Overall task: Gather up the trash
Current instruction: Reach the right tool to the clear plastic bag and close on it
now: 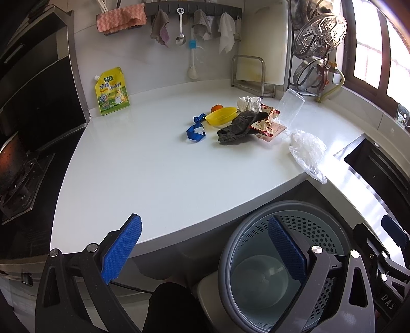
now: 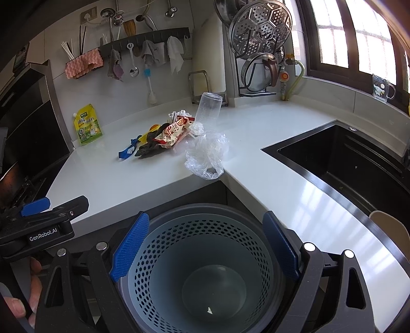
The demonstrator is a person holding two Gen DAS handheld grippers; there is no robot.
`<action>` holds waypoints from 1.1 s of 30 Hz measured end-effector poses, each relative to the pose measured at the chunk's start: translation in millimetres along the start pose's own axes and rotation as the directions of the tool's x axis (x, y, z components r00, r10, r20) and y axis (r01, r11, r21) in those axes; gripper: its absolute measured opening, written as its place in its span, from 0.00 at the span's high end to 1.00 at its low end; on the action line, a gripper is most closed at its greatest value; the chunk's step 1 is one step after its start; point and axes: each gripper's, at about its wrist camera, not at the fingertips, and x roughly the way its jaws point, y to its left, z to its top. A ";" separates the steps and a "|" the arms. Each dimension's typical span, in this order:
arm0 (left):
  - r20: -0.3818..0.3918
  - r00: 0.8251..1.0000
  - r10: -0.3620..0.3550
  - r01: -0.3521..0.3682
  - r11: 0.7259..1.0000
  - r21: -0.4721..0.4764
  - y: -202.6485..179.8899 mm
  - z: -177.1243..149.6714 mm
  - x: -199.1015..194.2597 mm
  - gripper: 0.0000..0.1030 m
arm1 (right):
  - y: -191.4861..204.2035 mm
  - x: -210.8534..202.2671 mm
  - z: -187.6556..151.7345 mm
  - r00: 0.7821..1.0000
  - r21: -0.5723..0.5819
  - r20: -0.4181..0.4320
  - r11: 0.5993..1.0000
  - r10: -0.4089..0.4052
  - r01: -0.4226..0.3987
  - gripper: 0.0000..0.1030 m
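Observation:
A pile of trash lies on the white counter [image 1: 153, 158]: a crumpled clear plastic bag [image 1: 306, 151] [image 2: 206, 153], a red snack wrapper [image 1: 269, 123] [image 2: 174, 134], a dark rag [image 1: 238, 126], a yellow plastic piece [image 1: 221, 115], a blue strap [image 1: 196, 129] [image 2: 126, 152], white tissue [image 1: 247, 102] and a clear cup [image 2: 208, 108]. A grey perforated bin [image 1: 289, 258] [image 2: 202, 256] stands below the counter edge. My left gripper [image 1: 205, 253] is open and empty near the counter's front edge. My right gripper [image 2: 205, 246] is open and empty above the bin.
A yellow seasoning pouch [image 1: 112, 91] stands at the back left. A black stove [image 1: 23, 179] is at the left, a black sink [image 2: 346, 158] at the right. Cloths and utensils hang on a wall rail [image 1: 192, 10]. A rack with steel lids [image 2: 258, 38] stands at the back.

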 end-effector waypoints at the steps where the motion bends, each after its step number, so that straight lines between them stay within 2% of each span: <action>1: -0.002 1.000 -0.002 0.002 1.000 0.001 0.2 0.4 1.6 0.06 | -0.6 1.9 1.6 1.000 0.005 -0.003 1.000 0.005 -0.005 0.17; 11: 0.010 0.999 -0.033 0.033 0.999 0.002 8.6 14.1 10.3 0.06 | -6.5 15.4 16.0 1.000 0.014 -0.001 1.000 -0.010 0.010 0.17; 19: 0.031 0.999 -0.028 0.029 0.999 -0.014 20.6 27.4 17.6 0.06 | -15.3 26.6 25.4 1.000 0.022 -0.005 1.000 -0.020 0.020 0.17; 24: 0.024 0.999 -0.028 0.028 0.999 -0.029 24.6 39.0 34.2 0.06 | -18.4 41.0 39.5 1.000 0.023 -0.005 1.000 -0.017 0.018 0.17; 33: 0.060 0.998 0.005 -0.004 1.000 -0.022 29.9 69.6 68.8 0.06 | -10.7 78.6 68.3 1.000 -0.011 0.001 1.000 0.002 -0.002 0.17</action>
